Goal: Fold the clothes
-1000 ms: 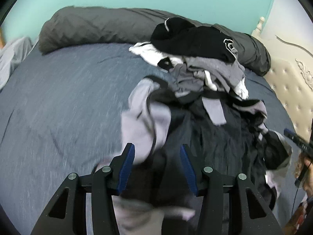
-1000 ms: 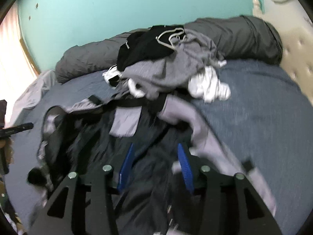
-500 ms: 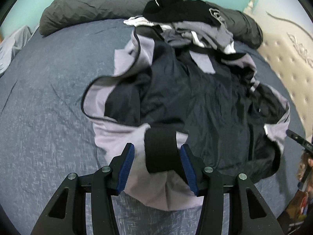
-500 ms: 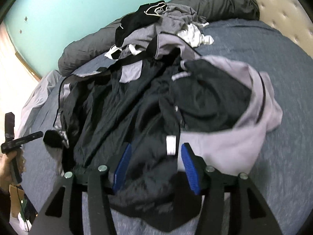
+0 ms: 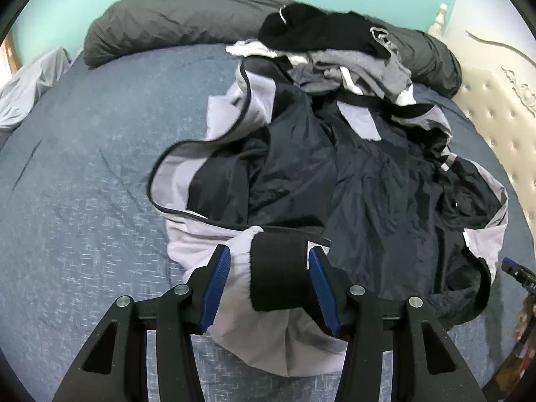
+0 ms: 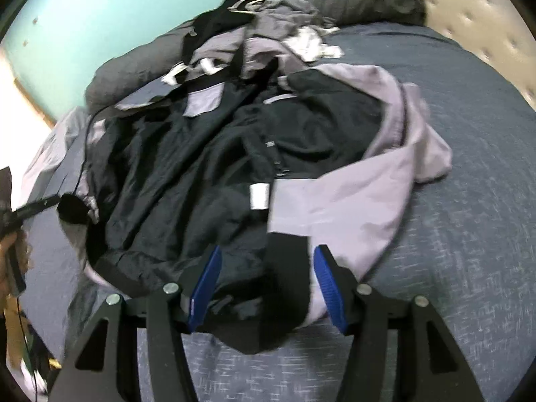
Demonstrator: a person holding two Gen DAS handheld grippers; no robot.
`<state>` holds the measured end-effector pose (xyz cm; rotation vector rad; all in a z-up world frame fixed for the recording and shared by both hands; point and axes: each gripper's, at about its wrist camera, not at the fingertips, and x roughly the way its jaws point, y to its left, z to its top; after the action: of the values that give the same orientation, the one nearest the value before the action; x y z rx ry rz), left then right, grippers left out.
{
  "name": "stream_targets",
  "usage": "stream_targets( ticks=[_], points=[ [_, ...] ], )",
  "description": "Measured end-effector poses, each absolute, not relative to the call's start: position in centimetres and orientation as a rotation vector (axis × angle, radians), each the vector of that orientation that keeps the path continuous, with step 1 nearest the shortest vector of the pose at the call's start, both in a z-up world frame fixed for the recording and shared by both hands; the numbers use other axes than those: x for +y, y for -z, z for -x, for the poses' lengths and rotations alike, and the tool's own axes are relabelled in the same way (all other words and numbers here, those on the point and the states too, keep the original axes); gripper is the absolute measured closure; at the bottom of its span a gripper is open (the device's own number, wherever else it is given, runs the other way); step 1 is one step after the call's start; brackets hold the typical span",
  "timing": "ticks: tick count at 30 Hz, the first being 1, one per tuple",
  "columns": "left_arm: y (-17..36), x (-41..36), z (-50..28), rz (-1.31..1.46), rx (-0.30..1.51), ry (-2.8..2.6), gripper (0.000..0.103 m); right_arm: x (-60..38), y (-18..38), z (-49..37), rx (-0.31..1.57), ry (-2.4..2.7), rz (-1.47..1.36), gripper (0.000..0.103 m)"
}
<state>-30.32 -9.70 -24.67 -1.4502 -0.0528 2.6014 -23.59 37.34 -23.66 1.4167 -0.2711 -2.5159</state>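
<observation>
Since the jacket (image 5: 335, 181) is limp and slippery, keep your left claw (image 5: 269, 284) around its black cuff (image 5: 278, 268), your right claw (image 6: 268, 284) just opening astride the hem.

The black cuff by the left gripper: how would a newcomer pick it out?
On the blue bed, find the big black and lilac jacket spread in front of the clothes pile. Follow its lilac sleeve to the near edge: the cuff sits between the left gripper fingers. It is the only broad black ribbed band there.
</observation>
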Motion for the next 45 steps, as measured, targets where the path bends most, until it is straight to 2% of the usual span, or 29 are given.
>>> stream_targets(
  ticks=[2,3,4,6,9,12,14,15,16,19,29,34,45],
  points=[
    [25.4,-9.3,30.7,1.467,-0.035,-2.59,0.05,37.8,23.8,23.9,-0.306,2.519,-1.424,0.044],
    [25.8,-9.2,30.8,1.473,-0.032,-2.586,0.054,37.7,23.9,24.1,-0.302,2.516,-1.431,0.042],
    [26.1,-9.1,30.8,1.478,-0.029,-2.581,0.061,37.4,24.0,24.2,-0.288,2.512,-1.438,0.038],
    [26.7,-9.1,30.7,1.49,-0.018,-2.565,0.089,36.6,24.5,24.5,-0.24,2.49,-1.474,0.037],
    [26.9,-9.0,30.2,1.485,0.026,-2.557,0.096,34.8,26.2,25.0,-0.11,2.437,-1.56,0.036],
    [26.4,-9.2,29.3,1.47,0.057,-2.547,0.098,34.2,27.7,25.5,-0.031,2.43,-1.617,0.037],
    [25.8,-9.6,28.6,1.452,0.065,-2.547,0.099,34.5,28.4,25.7,-0.039,2.428,-1.643,0.053],
    [25.3,-9.7,28.2,1.443,0.066,-2.547,0.099,34.6,28.5,25.7,-0.026,2.433,-1.644,0.071],
    [24.8,-9.9,27.7,1.431,0.069,-2.548,0.099,34.8,28.5,25.7,-0.009,2.439,-1.642,0.084],
    [23.1,-10.5,25.8,1.396,0.101,-2.553,0.099,35.5,27.4,25.0,-0.004,2.46,-1.6,0.098],
    [16.8,-12.2,16.7,1.278,0.191,-2.549,0.1,36.7,19.0,20.5,0.068,2.514,-1.37,0.1],
    [15.7,-12.5,12.1,1.261,0.227,-2.527,0.1,37.6,15.8,17.5,0.075,2.495,-1.305,0.1],
    [16.3,-15.8,4.9,1.281,0.138,-2.524,0.1,42.7,15.4,10.4,0.041,2.447,-1.315,0.1]
  ],
)
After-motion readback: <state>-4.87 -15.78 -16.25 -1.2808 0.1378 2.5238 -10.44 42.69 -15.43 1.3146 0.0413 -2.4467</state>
